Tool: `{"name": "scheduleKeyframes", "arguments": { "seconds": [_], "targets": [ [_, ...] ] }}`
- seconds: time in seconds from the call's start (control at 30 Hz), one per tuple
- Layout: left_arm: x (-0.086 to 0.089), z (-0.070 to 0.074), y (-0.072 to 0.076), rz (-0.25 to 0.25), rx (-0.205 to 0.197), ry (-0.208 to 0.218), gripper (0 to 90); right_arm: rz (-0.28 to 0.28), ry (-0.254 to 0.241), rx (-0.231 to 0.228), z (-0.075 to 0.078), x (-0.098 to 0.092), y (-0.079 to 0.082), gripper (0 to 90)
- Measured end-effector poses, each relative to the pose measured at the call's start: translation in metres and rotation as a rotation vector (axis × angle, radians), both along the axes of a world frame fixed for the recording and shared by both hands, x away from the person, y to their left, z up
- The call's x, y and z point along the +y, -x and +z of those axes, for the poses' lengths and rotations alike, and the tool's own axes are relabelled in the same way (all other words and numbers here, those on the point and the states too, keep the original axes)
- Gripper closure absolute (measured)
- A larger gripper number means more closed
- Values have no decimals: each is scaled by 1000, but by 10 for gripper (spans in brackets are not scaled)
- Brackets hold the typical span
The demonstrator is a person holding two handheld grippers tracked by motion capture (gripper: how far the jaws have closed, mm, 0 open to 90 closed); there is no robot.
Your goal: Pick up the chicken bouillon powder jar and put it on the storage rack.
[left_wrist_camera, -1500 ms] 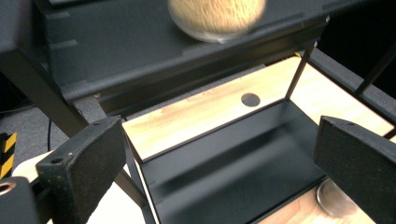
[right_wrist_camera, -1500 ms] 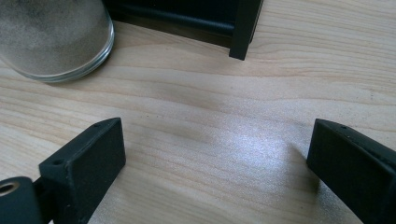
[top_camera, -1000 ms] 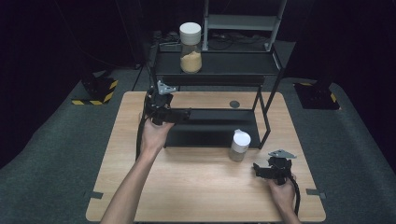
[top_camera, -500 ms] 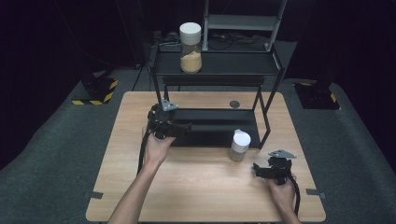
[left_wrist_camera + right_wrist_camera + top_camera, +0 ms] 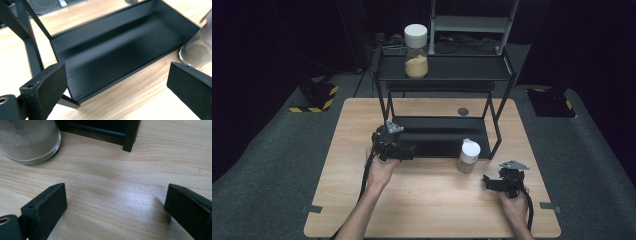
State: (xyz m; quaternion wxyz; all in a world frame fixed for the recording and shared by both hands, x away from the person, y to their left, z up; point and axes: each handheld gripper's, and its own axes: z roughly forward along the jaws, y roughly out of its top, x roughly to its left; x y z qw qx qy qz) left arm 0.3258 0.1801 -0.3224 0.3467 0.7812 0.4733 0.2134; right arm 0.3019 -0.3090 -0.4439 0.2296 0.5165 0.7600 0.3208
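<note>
The left gripper (image 5: 409, 151) hovered low over the desk (image 5: 432, 210) with its jaws spread wide and nothing between them. Just ahead of it lay the black lower tray (image 5: 120, 47) of the rack, and past the tray's near edge, off to that gripper's right, stood the white-lidded jar (image 5: 469, 155). The right gripper (image 5: 488, 181) rested near the desk, its jaws likewise spread and empty; the jar's glass base (image 5: 30, 141) stood ahead and to the left of it, near but not touching.
</note>
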Motion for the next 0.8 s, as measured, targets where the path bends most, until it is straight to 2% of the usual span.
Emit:
{"name": "scheduleKeyframes", "arguments": {
  "seconds": [0.2, 0.43, 0.57, 0.7, 0.8],
  "targets": [
    [1, -19, 1, 2, 20, 12, 30, -1, 0, 0, 0, 0, 0, 35],
    [2, -40, -3, 19, 53, 10, 30, -2, 0, 0, 0, 0, 0, 34],
    [2, -50, -1, 29, 59, 6, 30, -2, 0, 0, 0, 0, 0, 34],
    [-1, -59, -1, 33, 72, -10, 30, -2, 0, 0, 0, 0, 0, 34],
    [-6, -67, 2, 33, 64, -31, 33, -3, 0, 0, 0, 1, 0, 34]
  ]
}}
